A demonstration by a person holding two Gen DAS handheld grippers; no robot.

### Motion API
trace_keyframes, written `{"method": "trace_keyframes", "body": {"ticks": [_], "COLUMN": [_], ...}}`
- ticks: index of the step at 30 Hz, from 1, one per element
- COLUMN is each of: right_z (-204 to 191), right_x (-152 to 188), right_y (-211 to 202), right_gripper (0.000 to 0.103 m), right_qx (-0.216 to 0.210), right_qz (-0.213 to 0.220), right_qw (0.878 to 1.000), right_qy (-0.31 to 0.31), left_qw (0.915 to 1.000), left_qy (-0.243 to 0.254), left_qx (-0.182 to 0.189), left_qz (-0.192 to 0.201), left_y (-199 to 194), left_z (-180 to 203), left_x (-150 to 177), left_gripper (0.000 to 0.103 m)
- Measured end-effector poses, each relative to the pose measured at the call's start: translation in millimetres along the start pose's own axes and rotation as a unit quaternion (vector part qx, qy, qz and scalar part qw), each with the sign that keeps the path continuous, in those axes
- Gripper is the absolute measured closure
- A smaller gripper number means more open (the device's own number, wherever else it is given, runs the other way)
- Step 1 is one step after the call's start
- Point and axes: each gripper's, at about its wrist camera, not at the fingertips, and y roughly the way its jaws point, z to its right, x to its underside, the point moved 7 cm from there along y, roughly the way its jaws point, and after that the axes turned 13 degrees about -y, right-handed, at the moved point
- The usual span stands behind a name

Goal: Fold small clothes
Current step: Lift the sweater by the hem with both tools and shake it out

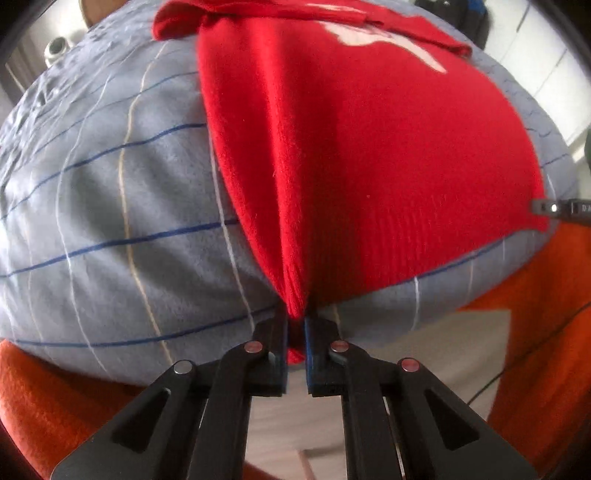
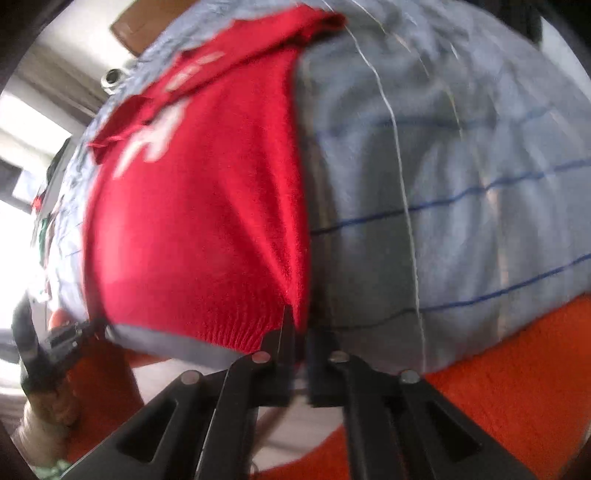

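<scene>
Left wrist view looks steeply down along the left gripper (image 1: 295, 325), whose black jaws are pinched together on a bunched corner of the ribbed hem of a red knit sweater (image 1: 351, 155); a little red fabric shows in the narrow slot between the pads. The sweater lies spread on a grey-blue cloth (image 1: 110, 206) crossed by thin dark blue and pale lines, and the cloth itself covers something orange (image 1: 546, 295) that shows at the lower corners. This view gives the sharper look at the garment: a lengthwise crease runs up from the pinched corner, a white motif (image 1: 373, 35) sits near the far end, and a sleeve is folded across the top. At the right edge, the tip of the right gripper (image 1: 554, 207) meets the sweater's other hem corner. The right wrist view is blurred but shows the opposite side: the right gripper (image 2: 301, 325) is closed tight at the sweater's (image 2: 192, 229) near right hem corner, with red fabric against its left finger, though the blur hides how much is caught. Only here do the left gripper (image 2: 70, 334), at the hem's far corner, and part of the person's hand (image 2: 44, 417) below it appear, along with a bright window at the left.
</scene>
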Motion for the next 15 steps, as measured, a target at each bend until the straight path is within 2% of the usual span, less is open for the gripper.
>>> {"method": "trace_keyframes", "body": {"ticks": [6, 8, 11, 12, 13, 15], "right_z": [-0.2, 1.3, -1.1, -0.8, -0.9, -2.3], "right_x": [-5.8, -5.7, -2.2, -0.9, 1.0, 6.0], "right_y": [3.9, -0.2, -7.5, -10.9, -15.1, -26.6], "right_gripper": [0.100, 0.099, 0.084, 0.073, 0.062, 0.052], "right_qx": [0.020, 0.015, 0.010, 0.013, 0.015, 0.025], "right_qz": [0.003, 0.009, 0.015, 0.015, 0.015, 0.019], "right_qw": [1.000, 1.000, 1.000, 1.000, 1.000, 0.999], "right_qy": [-0.015, -0.008, -0.011, -0.012, -0.013, -0.014], "left_qw": [0.9996, 0.9997, 0.9996, 0.9994, 0.9992, 0.9986], "left_qy": [0.009, 0.011, 0.017, 0.019, 0.020, 0.020], "left_qx": [-0.021, -0.015, -0.014, -0.016, -0.019, -0.019], "left_qz": [0.017, 0.018, 0.021, 0.025, 0.030, 0.044], "left_y": [1.9, -2.8, -17.4, -21.5, -27.3, -45.2], "left_z": [12.8, 14.3, 11.9, 12.9, 12.1, 5.0], "left_x": [-8.9, -5.8, 6.1, 7.3, 8.6, 11.9], "left_gripper": [0.091, 0.082, 0.063, 0.055, 0.053, 0.047]}}
